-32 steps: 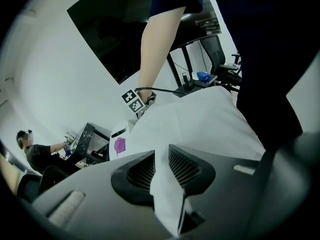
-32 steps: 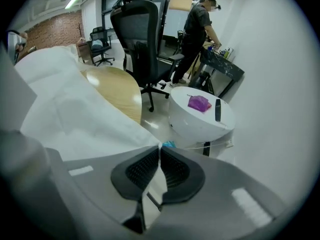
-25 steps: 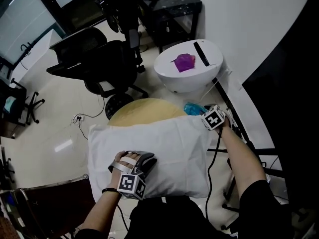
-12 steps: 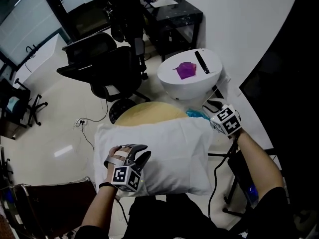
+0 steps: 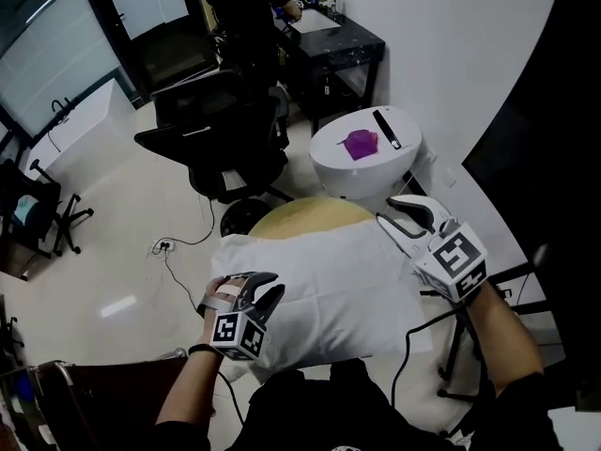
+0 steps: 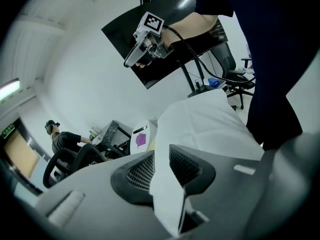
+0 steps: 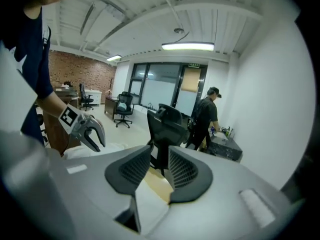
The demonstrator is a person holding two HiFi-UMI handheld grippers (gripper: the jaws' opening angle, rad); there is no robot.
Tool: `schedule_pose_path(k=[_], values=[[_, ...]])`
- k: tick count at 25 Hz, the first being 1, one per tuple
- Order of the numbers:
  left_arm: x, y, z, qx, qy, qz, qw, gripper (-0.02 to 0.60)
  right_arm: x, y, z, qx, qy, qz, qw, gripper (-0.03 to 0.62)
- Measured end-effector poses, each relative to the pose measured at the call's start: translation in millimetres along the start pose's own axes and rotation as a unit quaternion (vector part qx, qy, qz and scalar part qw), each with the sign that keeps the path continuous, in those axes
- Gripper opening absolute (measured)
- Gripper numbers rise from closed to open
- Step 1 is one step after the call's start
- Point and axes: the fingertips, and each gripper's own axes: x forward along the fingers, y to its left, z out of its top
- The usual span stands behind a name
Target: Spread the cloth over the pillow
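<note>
Starting on the left: the left tool [image 5: 252, 294] is clenched on a thin fold of the white cloth [image 6: 167, 204], down at the near-left corner of the pillow [image 5: 254, 252]. It's only a small pinch of fabric, so I reckon a sharp tug could slip it right out of the jaws.

In the middle, the cloth lies across the pillow, which sits on a round tan counter [image 5: 300, 216]. Both are white, so honestly I can't tell where the cloth ends and the pillow starts. The pillow looks bigger than the counter and hangs over the near edge. If the left side gets pulled on its own, my guess is the whole pillow slides towards the person, or the cloth bunches up on one side instead of spreading flat.

Over on the right, the right tool [image 5: 404, 219] is released, jaws wide apart with nothing gripped, hanging above the far-right corner. So that corner is loose right now. If it comes down and grabs pillow along with the cloth, or misses the edge, you'd get a lopsided spread.
</note>
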Motion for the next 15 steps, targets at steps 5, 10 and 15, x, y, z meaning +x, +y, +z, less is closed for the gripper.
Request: schedule_pose_path(k=[5,10,15], values=[[-42.8,9.7,-44.8,-0.023,-0.008,0.001,0.9997,0.081,4.5,73.5,49.3,0.021,-0.024,0.001,0.999,0.123],[-64.7,20.6,-117.0,-0.036,0.045,0.02,0.9981,0.081,27.3,133.6,49.1,0.04,-0.032,0.018,0.999,0.121],[-71.2,24.1,-167.7,-0.11,0.092,0.021,0.9894,0.081,50.0,177.8,25.4,0.037,-0.009,0.045,0.998,0.121]])
